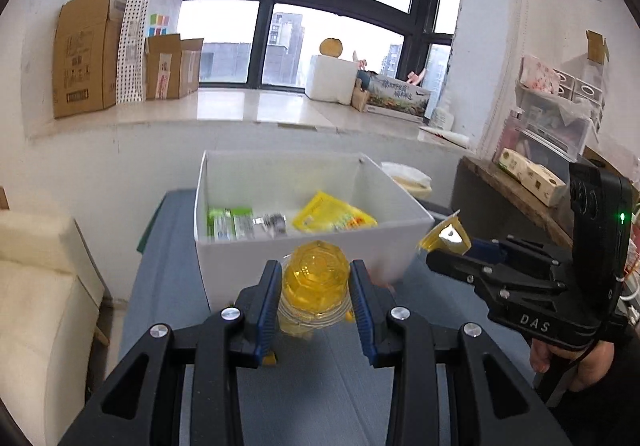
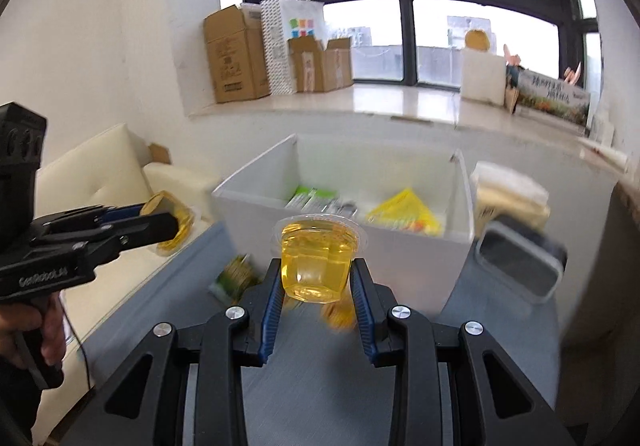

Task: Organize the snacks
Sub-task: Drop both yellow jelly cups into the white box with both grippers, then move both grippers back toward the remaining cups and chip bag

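Note:
My left gripper (image 1: 316,271) is shut on a yellow jelly cup (image 1: 314,278), held above the blue-grey table (image 1: 320,386) just in front of the white box (image 1: 304,254). My right gripper (image 2: 317,269) is shut on a second yellow jelly cup (image 2: 316,258), also in front of the white box (image 2: 400,266). In the left wrist view the right gripper (image 1: 436,252) comes in from the right with its jelly cup (image 1: 444,238). In the right wrist view the left gripper (image 2: 168,224) sits at the left with its cup (image 2: 180,220). Green packets (image 1: 230,222) and a yellow packet (image 1: 332,215) lie in the box.
A green snack packet (image 2: 236,278) and a blurred yellow item (image 2: 338,316) lie on the table under my right gripper. A grey-rimmed container (image 2: 520,264) stands right of the box. A cream sofa (image 1: 36,286) is on the left, and a wooden shelf (image 1: 508,186) on the right.

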`<state>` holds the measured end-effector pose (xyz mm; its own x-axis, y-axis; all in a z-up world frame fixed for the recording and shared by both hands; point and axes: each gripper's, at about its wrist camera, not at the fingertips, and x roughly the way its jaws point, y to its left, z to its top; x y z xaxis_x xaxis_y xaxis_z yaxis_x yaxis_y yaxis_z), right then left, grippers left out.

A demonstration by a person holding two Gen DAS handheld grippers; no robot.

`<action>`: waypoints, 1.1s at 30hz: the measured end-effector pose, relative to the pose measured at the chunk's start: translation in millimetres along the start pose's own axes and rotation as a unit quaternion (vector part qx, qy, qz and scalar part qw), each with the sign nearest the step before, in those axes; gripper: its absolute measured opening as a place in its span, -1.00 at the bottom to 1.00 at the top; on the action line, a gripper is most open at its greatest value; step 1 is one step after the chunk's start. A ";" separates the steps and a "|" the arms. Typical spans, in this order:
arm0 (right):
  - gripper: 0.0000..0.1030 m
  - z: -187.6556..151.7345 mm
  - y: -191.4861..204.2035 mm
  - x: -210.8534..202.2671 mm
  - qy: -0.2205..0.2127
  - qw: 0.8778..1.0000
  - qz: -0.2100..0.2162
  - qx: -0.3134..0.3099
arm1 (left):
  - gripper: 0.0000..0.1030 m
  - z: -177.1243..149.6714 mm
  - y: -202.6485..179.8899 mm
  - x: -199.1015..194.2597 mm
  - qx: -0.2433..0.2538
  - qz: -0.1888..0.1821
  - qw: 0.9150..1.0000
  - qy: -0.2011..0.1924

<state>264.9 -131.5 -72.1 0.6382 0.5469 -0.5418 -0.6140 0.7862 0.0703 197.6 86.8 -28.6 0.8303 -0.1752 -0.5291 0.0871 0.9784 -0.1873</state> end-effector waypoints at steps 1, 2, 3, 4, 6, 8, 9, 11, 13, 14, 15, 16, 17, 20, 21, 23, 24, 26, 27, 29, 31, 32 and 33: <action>-0.30 7.7 -4.4 4.0 -0.001 1.000 -0.006 0.003 | -0.25 7.1 2.5 5.6 -0.004 -0.005 1.000 -0.001; -0.30 15.9 -9.7 8.5 -0.006 1.000 -0.011 0.006 | -0.25 15.4 4.5 12.9 -0.004 -0.007 1.000 0.000; -0.30 22.9 -14.1 13.5 -0.008 1.000 -0.016 0.006 | -0.25 23.9 6.4 21.0 -0.002 -0.004 1.000 -0.001; -0.30 31.3 -19.6 22.2 -0.005 1.000 -0.024 0.005 | -0.25 30.5 8.9 28.2 -0.003 -0.001 1.000 -0.002; -0.30 41.1 -27.1 35.2 0.001 0.999 -0.032 0.006 | -0.25 44.7 14.7 46.9 -0.007 0.002 1.000 0.004; -0.30 49.6 -36.0 51.2 0.012 0.999 -0.034 0.014 | -0.25 56.2 19.1 66.9 -0.001 0.018 1.000 0.008; -0.30 52.9 -40.4 58.8 0.017 0.999 -0.037 0.017 | -0.25 60.8 21.4 77.4 0.003 0.025 1.000 0.011; -0.30 56.0 -47.8 74.4 0.027 0.999 -0.042 0.019 | -0.25 65.5 24.7 93.1 0.003 0.029 0.999 0.020; -0.29 56.6 -54.2 84.3 0.036 0.998 -0.040 0.024 | -0.13 66.9 27.5 109.6 0.004 0.048 0.998 0.035; -0.26 55.3 -58.0 89.3 0.041 0.998 -0.041 0.028 | 0.01 66.8 30.0 116.1 -0.002 0.051 0.998 0.043; 0.10 53.6 -60.9 92.6 0.045 0.998 -0.043 0.030 | 0.54 66.0 32.4 121.1 -0.010 0.055 0.997 0.049; 0.58 51.2 -64.5 96.1 0.051 0.997 -0.053 0.032 | 1.00 64.4 34.5 124.3 -0.016 0.063 0.997 0.050; 0.72 48.6 -67.5 96.0 0.048 0.997 -0.058 0.035 | 1.00 62.2 36.2 124.4 -0.018 0.065 0.997 0.042; 0.76 43.0 -71.4 92.3 0.047 0.997 -0.059 0.036 | 1.00 56.4 36.2 127.5 -0.012 0.062 0.997 0.052; 0.78 42.0 -72.0 91.4 0.048 0.996 -0.062 0.033 | 1.00 54.8 35.9 127.4 -0.011 0.065 0.996 0.053; 0.84 40.6 -71.5 87.2 0.043 0.997 -0.057 0.028 | 1.00 53.0 33.9 126.1 -0.008 0.065 0.996 0.053; 0.86 40.3 -70.7 84.5 0.040 0.997 -0.052 0.028 | 1.00 51.5 33.1 124.2 -0.006 0.067 0.996 0.053; 0.94 38.3 -68.4 78.5 0.035 0.998 -0.050 0.027 | 1.00 48.6 31.3 120.2 -0.008 0.065 0.996 0.054; 1.00 37.4 -67.5 76.2 0.033 0.998 -0.047 0.027 | 1.00 47.5 30.6 118.8 -0.011 0.061 0.996 0.057; 1.00 36.3 -64.7 67.9 0.024 0.998 -0.042 0.027 | 1.00 42.7 27.2 113.2 -0.008 0.060 0.996 0.058; 1.00 35.8 -63.1 61.0 0.019 0.999 -0.040 0.028 | 1.00 39.0 22.2 106.9 0.001 0.065 0.996 0.056; 1.00 35.5 -62.1 56.6 0.016 0.999 -0.037 0.031 | 1.00 37.0 20.1 102.8 0.002 0.063 0.996 0.057; 1.00 34.2 -61.3 51.4 0.012 0.999 -0.034 0.035 | 1.00 35.2 18.3 98.4 0.002 0.060 0.997 0.058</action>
<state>351.2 -141.7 -75.6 0.6652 0.4853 -0.5674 -0.5357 0.8396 0.0900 300.3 91.3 -54.9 0.7659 -0.0676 -0.6395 -0.0066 0.9936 -0.1129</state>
